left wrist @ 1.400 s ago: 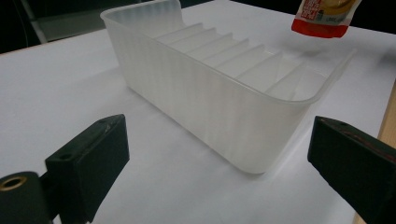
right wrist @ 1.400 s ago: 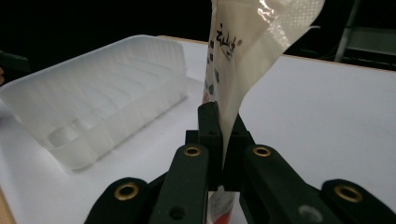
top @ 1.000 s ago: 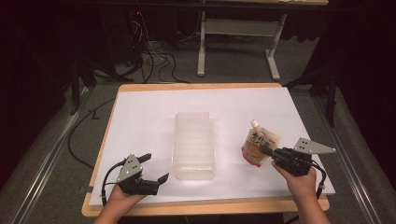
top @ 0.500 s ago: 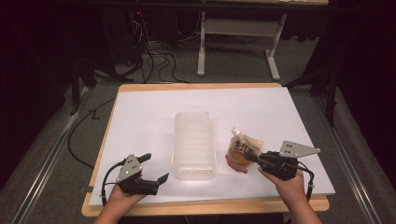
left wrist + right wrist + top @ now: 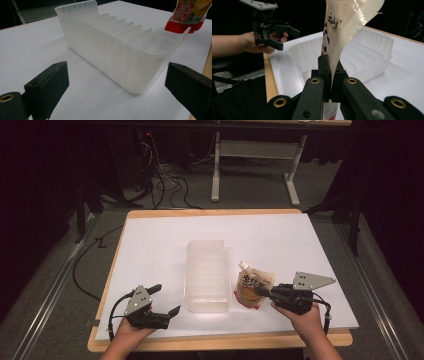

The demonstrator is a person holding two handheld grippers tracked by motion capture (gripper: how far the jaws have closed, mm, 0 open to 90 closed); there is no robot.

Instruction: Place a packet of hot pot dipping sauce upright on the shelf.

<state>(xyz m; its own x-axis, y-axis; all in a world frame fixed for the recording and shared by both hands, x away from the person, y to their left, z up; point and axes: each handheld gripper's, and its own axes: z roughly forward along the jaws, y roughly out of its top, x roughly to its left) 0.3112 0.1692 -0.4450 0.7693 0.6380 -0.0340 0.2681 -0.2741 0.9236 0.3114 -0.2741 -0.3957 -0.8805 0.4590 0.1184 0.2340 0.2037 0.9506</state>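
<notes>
1. The divided plastic bin (image 5: 207, 277) lies lengthwise on the middle of the table (image 5: 300, 232), running from the near edge toward the far side.
2. The spouted drink pouch (image 5: 253, 288) is just right of the bin's near half, spout toward the far side.
3. The right gripper (image 5: 264, 292) is right of the pouch, its jaws closed on the pouch's near edge.
4. The left gripper (image 5: 166, 301) sits left of the bin at the table's near edge, jaws apart and pointing toward the bin.

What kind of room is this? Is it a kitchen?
Probably not a kitchen, more likely a lab or recording room: a work table covered in white paper, dark curtains around it, and cables lying on the floor.
</notes>
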